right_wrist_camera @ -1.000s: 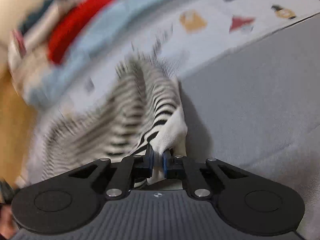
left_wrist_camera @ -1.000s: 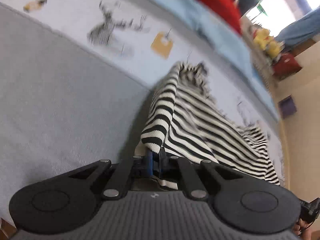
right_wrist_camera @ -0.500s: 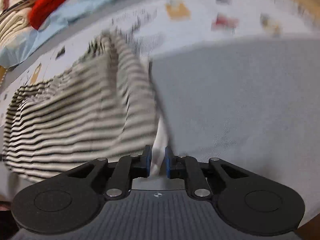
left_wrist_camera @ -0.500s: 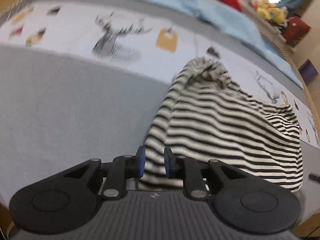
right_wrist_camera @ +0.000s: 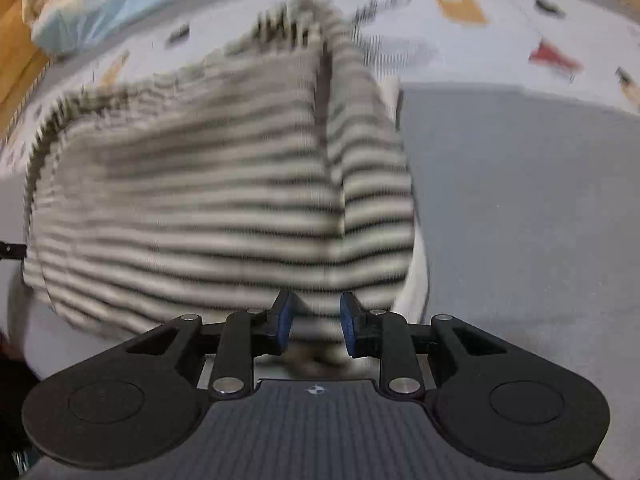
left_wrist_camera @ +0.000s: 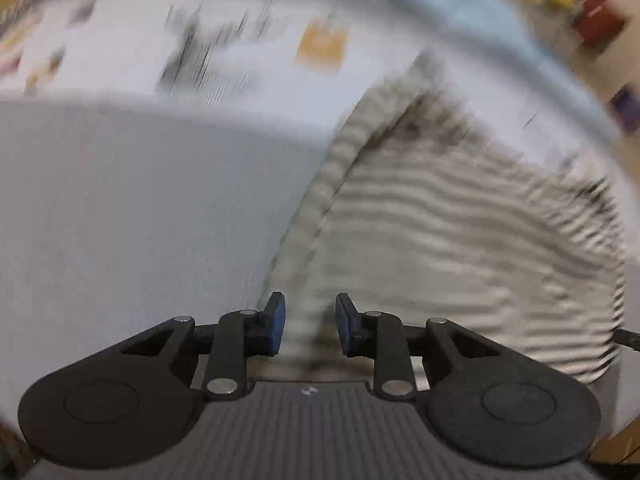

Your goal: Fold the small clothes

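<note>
The striped shirt (right_wrist_camera: 208, 184) lies on the gray blanket (right_wrist_camera: 520, 200). The left gripper (left_wrist_camera: 310, 322) and right gripper (right_wrist_camera: 314, 326) jaws are opening, with shirt edges between them, not pinched.

Left gripper (left_wrist_camera: 310, 320) over striped garment (left_wrist_camera: 460, 232), jaws opening, cloth edge between them. Garment lies on grey sheet (left_wrist_camera: 140, 208). View blurred.

Landmark: striped garment (right_wrist_camera: 208, 184); bare grey sheet (right_wrist_camera: 520, 208) beside its folded edge is unobstructed, in the left wrist view too (left_wrist_camera: 140, 220); beyond the garment, printed sheet (left_wrist_camera: 248, 40) lies flat; a heap of light-blue bedding (right_wrist_camera: 80, 16) blocks the far edge.
</note>
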The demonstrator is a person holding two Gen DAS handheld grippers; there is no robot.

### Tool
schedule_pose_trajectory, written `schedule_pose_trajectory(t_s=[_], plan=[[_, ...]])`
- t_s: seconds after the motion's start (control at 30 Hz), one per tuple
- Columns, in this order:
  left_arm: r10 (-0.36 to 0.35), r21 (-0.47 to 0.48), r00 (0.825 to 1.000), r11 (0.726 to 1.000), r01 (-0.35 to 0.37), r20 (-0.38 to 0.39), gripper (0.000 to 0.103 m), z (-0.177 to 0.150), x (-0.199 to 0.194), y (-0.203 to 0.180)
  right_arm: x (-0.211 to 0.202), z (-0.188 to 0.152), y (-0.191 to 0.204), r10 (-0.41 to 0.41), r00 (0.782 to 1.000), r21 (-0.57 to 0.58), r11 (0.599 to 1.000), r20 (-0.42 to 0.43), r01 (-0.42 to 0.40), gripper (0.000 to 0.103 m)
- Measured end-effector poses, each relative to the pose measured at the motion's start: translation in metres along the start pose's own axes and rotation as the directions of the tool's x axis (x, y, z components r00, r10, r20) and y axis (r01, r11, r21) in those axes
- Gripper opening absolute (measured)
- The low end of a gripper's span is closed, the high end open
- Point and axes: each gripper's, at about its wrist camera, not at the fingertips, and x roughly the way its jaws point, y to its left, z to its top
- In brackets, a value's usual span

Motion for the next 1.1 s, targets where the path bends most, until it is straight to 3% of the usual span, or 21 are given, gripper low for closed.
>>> schedule_pose_trajectory(t_s=[0.1, 0.2, 0.27, 0.33, 0.5, 0.57, 0.6, 0.8, 0.87, 0.9, 0.97, 1.0, 1.03, 1.1], plan=[[-0.098, 0.007, 0.986, 0.995, 0.098, 0.132, 0.03, 0.011, -0.018, -0.018, -0.025, 0.012, 0.008, 0.023, 0.987, 0.013, 1.0, 0.162, -0.026, 0.027], [-0.158, 0.109, 0.96, 0.985, 0.135, 0.231, 0.03, 0.023, -0.023, -0.05, -0.041, 0.03, 0.015, 0.039, 0.95, 0.014, 0.999, 0.309, -0.045, 0.028], [-0.182, 0.162, 0.948, 0.976, 0.143, 0.263, 0.03, 0.033, -0.017, -0.07, -0.04, 0.04, 0.018, 0.031, 0.927, 0.004, 0.999, 0.373, -0.035, 0.029], [-0.19, 0.186, 0.946, 0.972, 0.144, 0.263, 0.03, 0.044, 0.002, -0.089, -0.035, 0.048, 0.021, 0.028, 0.91, -0.005, 1.0, 0.415, -0.029, 0.03], [-0.121, 0.266, 0.963, 0.962, 0.054, 0.241, 0.036, 0.06, 0.04, -0.105, -0.009, 0.072, 0.035, 0.0, 0.9, -0.032, 0.999, 0.436, 0.016, 0.04], [-0.08, 0.284, 0.965, 0.959, 0.006, 0.249, 0.055, 0.064, 0.05, -0.106, 0.01, 0.085, 0.044, -0.024, 0.906, -0.08, 0.995, 0.422, 0.063, 0.043], [-0.054, 0.288, 0.966, 0.957, -0.021, 0.252, 0.057, 0.067, 0.056, -0.104, 0.016, 0.088, 0.047, -0.041, 0.906, -0.096, 0.991, 0.421, 0.09, 0.044], [-0.01, 0.366, 0.972, 0.927, -0.079, 0.234, 0.057, 0.078, 0.09, -0.104, 0.058, 0.113, 0.049, -0.128, 0.914, -0.155, 0.967, 0.385, 0.2, 0.043], [0.003, 0.386, 0.974, 0.918, -0.093, 0.228, 0.042, 0.083, 0.099, -0.104, 0.064, 0.12, 0.049, -0.107, 0.92, -0.183, 0.965, 0.378, 0.187, 0.042], [0.013, 0.394, 0.975, 0.913, -0.102, 0.223, 0.035, 0.086, 0.103, -0.104, 0.067, 0.122, 0.051, -0.096, 0.923, -0.203, 0.962, 0.372, 0.182, 0.035], [-0.003, 0.396, 0.977, 0.915, -0.083, 0.211, 0.007, 0.095, 0.108, -0.099, 0.074, 0.125, 0.057, -0.083, 0.928, -0.276, 0.942, 0.363, 0.193, 0.024], [-0.009, 0.383, 0.976, 0.921, -0.077, 0.217, 0.005, 0.099, 0.109, -0.097, 0.076, 0.126, 0.061, -0.087, 0.927, -0.318, 0.924, 0.364, 0.211, 0.012], [-0.005, 0.365, 0.972, 0.927, -0.084, 0.235, 0.004, 0.105, 0.109, -0.095, 0.078, 0.128, 0.064, -0.094, 0.925, -0.351, 0.907, 0.368, 0.232, 0.008], [-0.005, 0.331, 0.962, 0.939, -0.09, 0.275, 0.004, 0.113, 0.107, -0.092, 0.076, 0.134, 0.063, -0.079, 0.918, -0.341, 0.913, 0.389, 0.223, 0.002]])
